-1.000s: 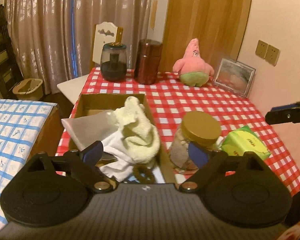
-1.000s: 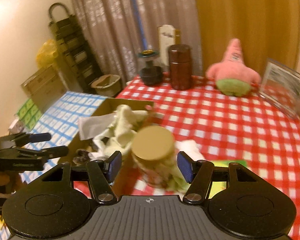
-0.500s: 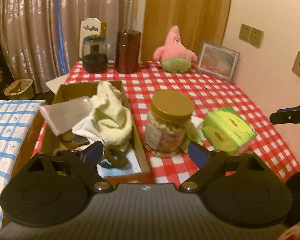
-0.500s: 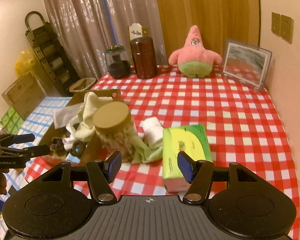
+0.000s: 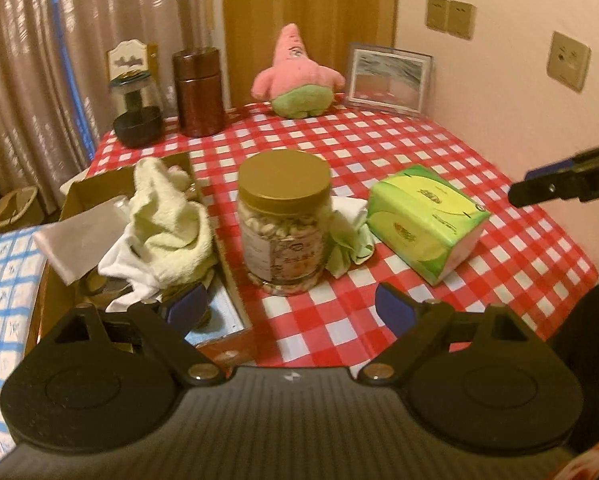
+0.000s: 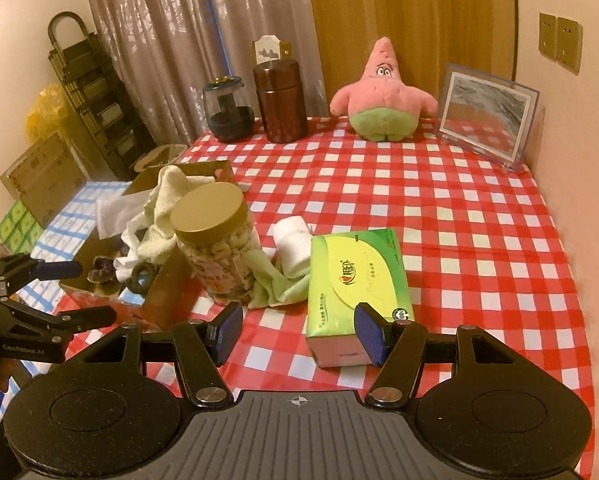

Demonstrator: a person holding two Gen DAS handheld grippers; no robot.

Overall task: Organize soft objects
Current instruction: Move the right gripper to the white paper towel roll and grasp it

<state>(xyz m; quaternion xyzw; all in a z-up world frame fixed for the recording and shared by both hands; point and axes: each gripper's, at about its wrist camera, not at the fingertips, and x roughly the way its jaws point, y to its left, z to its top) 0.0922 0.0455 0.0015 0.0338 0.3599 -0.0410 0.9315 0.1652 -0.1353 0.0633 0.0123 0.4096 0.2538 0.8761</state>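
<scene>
Both tools hang above the near edge of the table [image 6: 479,216], which is covered in red-and-white check. The left gripper [image 5: 289,306] has its fingers spread wide with nothing between them; it faces a clear jar [image 5: 284,220] with a gold lid, standing upright. The right gripper [image 6: 297,330] is likewise spread wide and empty, and the near end of a green tissue pack [image 6: 357,280] lies just beyond its right finger.

Between jar and tissue pack lies a crumpled pale green cloth [image 6: 275,280], touching the jar's base. A rolled white cloth [image 6: 293,242] rests on it, just beside the pack's far corner.

Left of the jar, a cardboard box [image 5: 83,192] sits at the table's left edge. A pale yellow towel [image 5: 167,216] is heaped in it, rising above the rim, over a white cloth [image 5: 119,264]. A translucent plastic bag [image 5: 75,236] projects over the left wall. Dark ring-shaped items [image 6: 141,278] lie at the near end; what they are cannot be told.

At the far edge stand a dark glass jar [image 6: 227,110], a brown canister [image 6: 281,100], a pink star-shaped plush toy [image 6: 383,96] sitting upright, and a framed picture [image 6: 485,114] beside the right wall.
</scene>
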